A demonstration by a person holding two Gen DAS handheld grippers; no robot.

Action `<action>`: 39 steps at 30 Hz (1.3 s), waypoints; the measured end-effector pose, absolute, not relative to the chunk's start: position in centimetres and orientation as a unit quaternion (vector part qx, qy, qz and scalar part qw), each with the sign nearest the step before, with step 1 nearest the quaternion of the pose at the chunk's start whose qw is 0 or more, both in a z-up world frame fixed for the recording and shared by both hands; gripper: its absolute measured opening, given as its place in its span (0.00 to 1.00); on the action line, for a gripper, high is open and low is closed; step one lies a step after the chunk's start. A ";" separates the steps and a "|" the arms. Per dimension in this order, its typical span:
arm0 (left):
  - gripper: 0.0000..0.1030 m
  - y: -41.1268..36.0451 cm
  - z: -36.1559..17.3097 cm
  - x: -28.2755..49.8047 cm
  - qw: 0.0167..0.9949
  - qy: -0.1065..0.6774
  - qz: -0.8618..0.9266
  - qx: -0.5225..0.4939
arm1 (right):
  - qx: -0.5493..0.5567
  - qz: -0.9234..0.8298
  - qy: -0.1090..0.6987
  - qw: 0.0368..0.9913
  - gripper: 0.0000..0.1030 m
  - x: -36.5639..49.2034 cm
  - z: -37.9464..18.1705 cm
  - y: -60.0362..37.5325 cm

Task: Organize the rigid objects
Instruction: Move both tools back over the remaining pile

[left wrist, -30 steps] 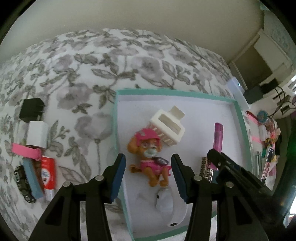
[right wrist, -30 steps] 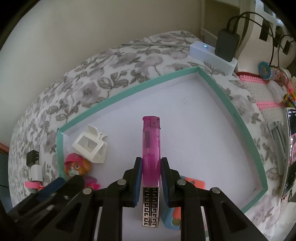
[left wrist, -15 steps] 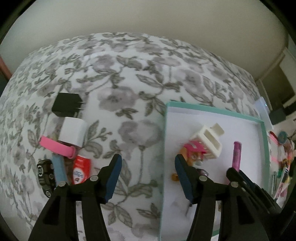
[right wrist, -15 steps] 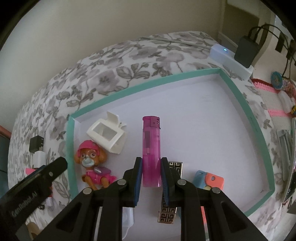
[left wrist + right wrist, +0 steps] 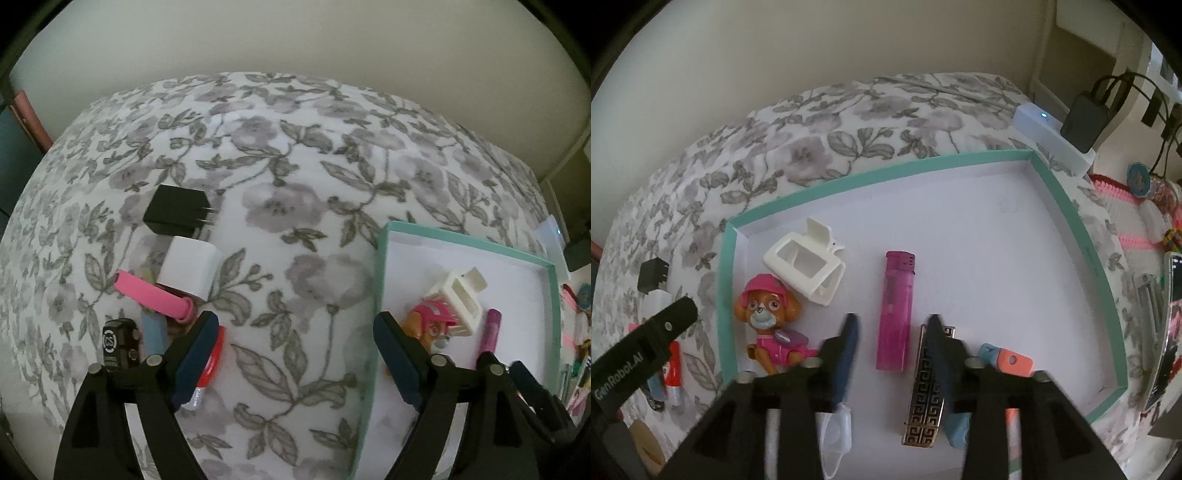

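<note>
Right hand-held gripper (image 5: 892, 334) opening, pads clear of the pink lighter (image 5: 895, 312), which lies flat on the floor of the teal-rimmed box (image 5: 1067, 206), its lower end between the jaws. Risk: lifting off askew, clipping the lighter or the patterned metal case (image 5: 925, 402) under the right pad.

Left hand-held gripper (image 5: 291, 354) opening wide over the floral bedspread (image 5: 280, 206), nothing between the jaws. Crowded pile beside it: white charger (image 5: 190, 266), pink strap (image 5: 149, 293), red tube (image 5: 212, 360). Likely a knock or a double pick-up.
</note>
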State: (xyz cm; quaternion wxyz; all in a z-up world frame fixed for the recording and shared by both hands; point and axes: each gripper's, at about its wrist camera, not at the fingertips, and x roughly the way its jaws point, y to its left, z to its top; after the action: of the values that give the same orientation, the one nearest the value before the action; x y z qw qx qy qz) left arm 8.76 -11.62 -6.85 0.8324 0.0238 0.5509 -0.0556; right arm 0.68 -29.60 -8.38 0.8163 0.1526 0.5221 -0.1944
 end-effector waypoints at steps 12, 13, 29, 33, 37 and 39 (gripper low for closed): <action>0.84 -10.3 -7.5 9.3 0.832 0.554 -0.031 0.018 | 0.140 -0.203 0.522 0.817 0.83 0.7 -8.6 -29.5; 0.84 -10.3 -7.6 9.3 0.832 0.554 -0.030 0.018 | 0.139 -0.203 0.522 0.817 0.85 0.8 -8.6 -29.5; 0.84 -10.0 -8.0 9.5 0.827 0.561 -0.028 0.014 | 0.128 -0.205 0.524 0.817 1.00 0.8 -8.8 -29.2; 0.84 -9.7 -7.5 9.6 0.830 0.557 -0.029 0.012 | 0.128 -0.202 0.520 0.820 1.00 0.8 -8.4 -28.9; 0.84 -8.8 -6.1 9.8 0.839 0.543 -0.037 0.016 | 0.131 -0.189 0.503 0.833 1.00 0.9 -6.7 -27.9; 0.84 -7.9 -5.1 9.8 0.846 0.532 -0.036 0.018 | 0.132 -0.175 0.493 0.842 1.00 1.2 -5.8 -27.0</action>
State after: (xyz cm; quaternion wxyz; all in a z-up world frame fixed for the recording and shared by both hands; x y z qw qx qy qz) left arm 9.85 -7.93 -5.07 0.8455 0.0183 0.5324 -0.0361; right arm 1.16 -26.95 -5.83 0.8421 0.1322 0.4926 -0.1751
